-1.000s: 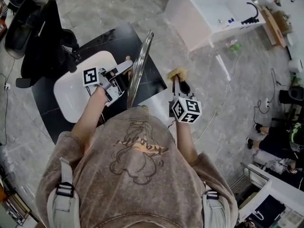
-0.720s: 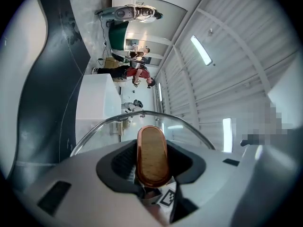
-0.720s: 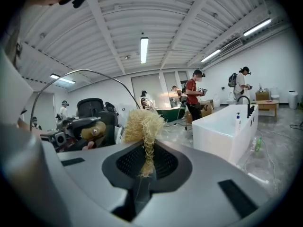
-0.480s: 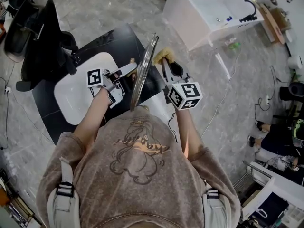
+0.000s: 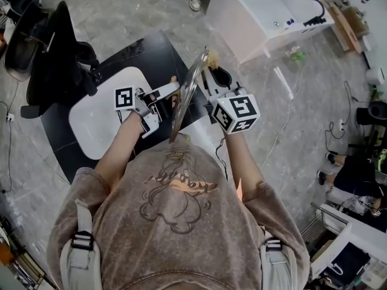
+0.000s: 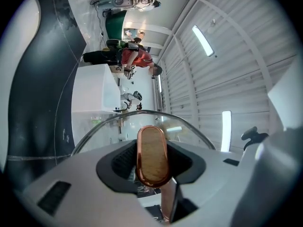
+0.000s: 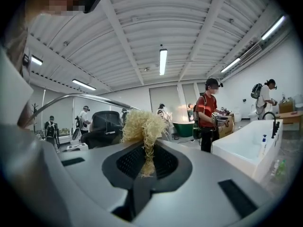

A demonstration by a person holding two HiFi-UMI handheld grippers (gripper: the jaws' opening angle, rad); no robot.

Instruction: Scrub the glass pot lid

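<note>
right gripper view shows only part of lid (image 7: 80, 97).

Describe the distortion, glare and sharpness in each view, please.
Head view: even light, sharp; the glass pot lid rim shines. Left gripper view: fisheye bends straight lines, black corners, ceiling lamp glares. Right gripper view: same bending; fibre scrubber sharp.

Upright lid (image 5: 188, 92) blocks middle; chair (image 5: 55, 47) crowds left.
</note>
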